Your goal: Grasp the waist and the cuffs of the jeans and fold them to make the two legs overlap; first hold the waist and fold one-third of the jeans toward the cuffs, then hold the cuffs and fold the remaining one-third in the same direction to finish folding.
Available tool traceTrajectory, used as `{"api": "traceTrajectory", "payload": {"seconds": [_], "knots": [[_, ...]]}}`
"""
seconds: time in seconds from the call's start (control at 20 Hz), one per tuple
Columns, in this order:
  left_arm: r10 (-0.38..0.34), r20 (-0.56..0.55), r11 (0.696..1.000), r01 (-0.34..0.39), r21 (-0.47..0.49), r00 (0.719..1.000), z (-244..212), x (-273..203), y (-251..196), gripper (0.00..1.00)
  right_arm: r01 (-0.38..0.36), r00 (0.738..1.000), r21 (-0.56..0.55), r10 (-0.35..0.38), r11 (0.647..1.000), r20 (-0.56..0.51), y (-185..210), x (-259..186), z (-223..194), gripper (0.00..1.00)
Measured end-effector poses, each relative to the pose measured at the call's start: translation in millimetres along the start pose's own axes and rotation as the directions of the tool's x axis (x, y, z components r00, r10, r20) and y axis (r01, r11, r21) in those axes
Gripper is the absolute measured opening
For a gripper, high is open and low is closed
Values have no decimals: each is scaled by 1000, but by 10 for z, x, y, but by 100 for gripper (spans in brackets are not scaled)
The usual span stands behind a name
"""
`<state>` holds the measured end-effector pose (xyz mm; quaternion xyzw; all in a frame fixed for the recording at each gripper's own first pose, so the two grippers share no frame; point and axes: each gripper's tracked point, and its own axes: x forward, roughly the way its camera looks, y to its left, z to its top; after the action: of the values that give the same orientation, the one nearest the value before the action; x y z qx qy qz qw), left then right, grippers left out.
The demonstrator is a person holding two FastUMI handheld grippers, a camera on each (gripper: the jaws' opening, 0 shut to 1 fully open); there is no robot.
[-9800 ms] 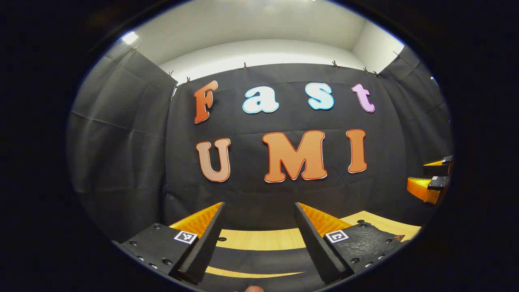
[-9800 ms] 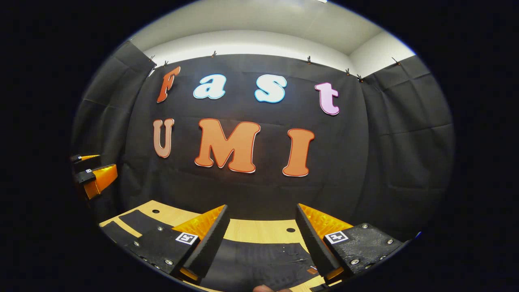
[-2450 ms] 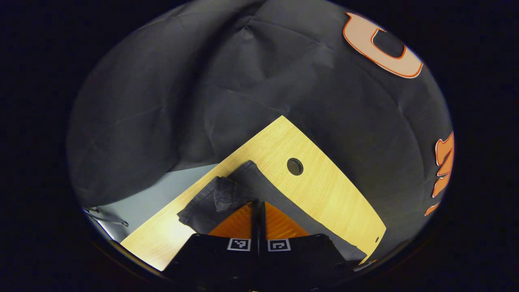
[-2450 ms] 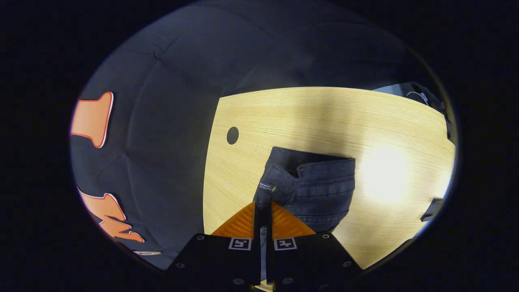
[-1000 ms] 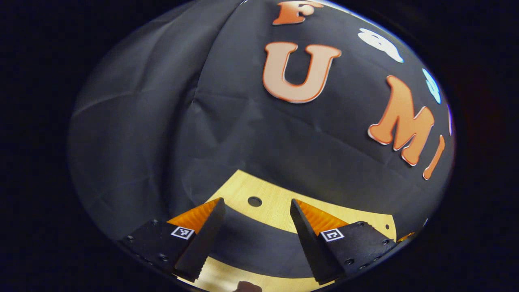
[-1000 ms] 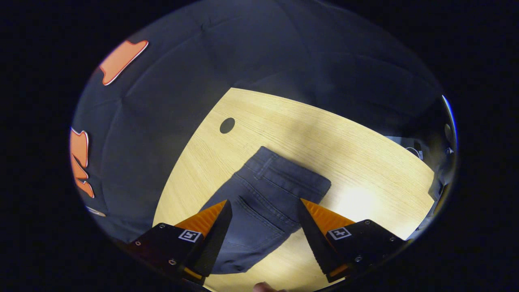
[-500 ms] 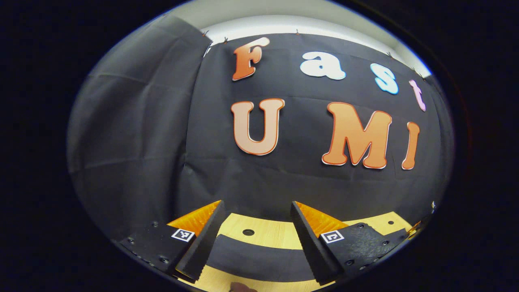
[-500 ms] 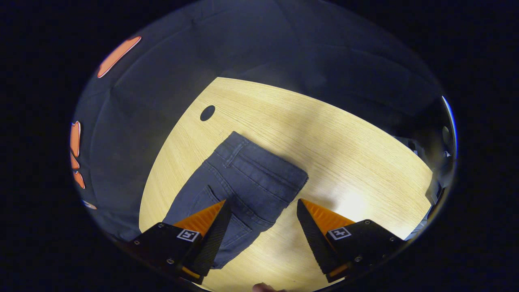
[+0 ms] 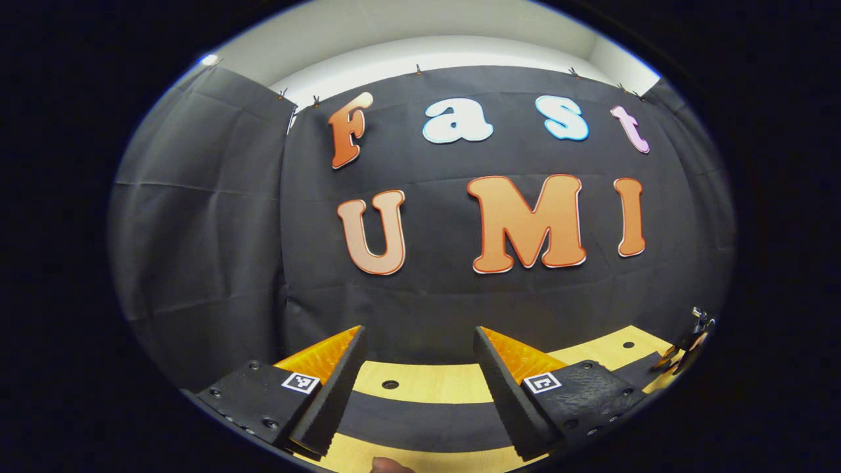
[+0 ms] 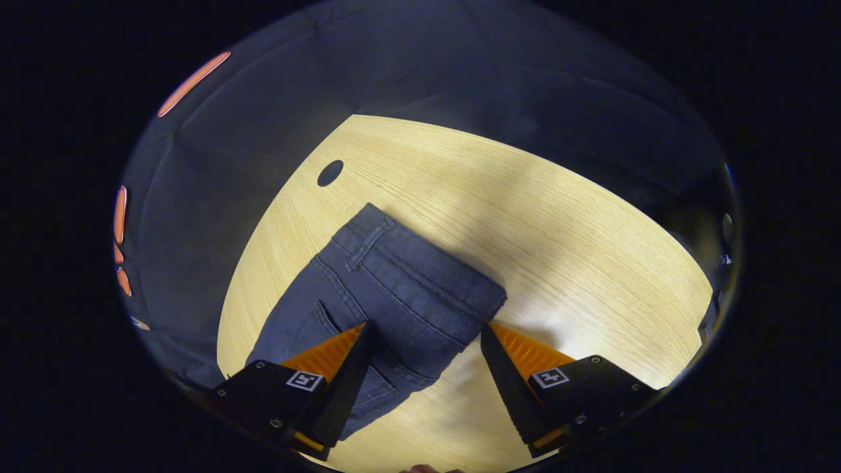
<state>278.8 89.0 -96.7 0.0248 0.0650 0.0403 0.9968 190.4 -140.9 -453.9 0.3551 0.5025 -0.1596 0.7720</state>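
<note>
Denim jeans (image 10: pixel 387 295) lay flat on the wooden table (image 10: pixel 558 217), legs apparently overlapped lengthwise, since both grippers had let go a moment earlier. Right gripper (image 10: pixel 424 358) hovered over the waist end, jaws apart and empty; left gripper (image 9: pixel 417 374) had tilted up toward the booth wall, jaws apart. Waistband pointed toward the table's cable hole (image 10: pixel 330 173), the long axis running back under the gripper.

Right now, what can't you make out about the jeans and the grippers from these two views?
- Jeans, right gripper view: the lower part runs under the open right gripper and off the bottom edge, so the cuffs and how well the legs overlap can't be judged.
- Left gripper view: a dark band of cloth crosses the table between the open left gripper fingers, too foreshortened to tell which part.
- Object at the right edge, left gripper view: small and cut off.
</note>
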Motion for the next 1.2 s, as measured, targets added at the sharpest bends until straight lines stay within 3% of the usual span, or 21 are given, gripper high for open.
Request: {"api": "traceTrajectory", "payload": {"seconds": [0.2, 0.3, 0.4, 0.55, 0.8, 1.2], "knots": [[-25, -29, 1000, 25, -8, 999, -90, -147, -275, 97, -7, 999, -51, 8, 999, 35, -1, -19, 17, 92], [-45, -51, 999, 45, -10, 998, -167, -184, -438, 98, -21, 998, -71, 25, 997, 56, 46, 36, 19, 78], [-66, -68, 998, 66, -9, 995, -224, -234, -567, 97, -41, 997, 6, 40, 999, 69, 102, 34, 26, 59], [-90, -78, 996, 90, -2, 993, -246, -263, -661, 97, -75, 993, 14, 73, 997, 89, 192, -44, 9, 27], [-133, -69, 991, 132, -19, 989, -280, -164, -652, 97, -143, 972, -1, 141, 990, 188, 442, -434, 88, 26], [-177, -56, 983, 174, -55, 983, -326, -1, -401, 98, -160, 922, -245, 233, 956, 308, 1113, -1236, -34, 26]]}}
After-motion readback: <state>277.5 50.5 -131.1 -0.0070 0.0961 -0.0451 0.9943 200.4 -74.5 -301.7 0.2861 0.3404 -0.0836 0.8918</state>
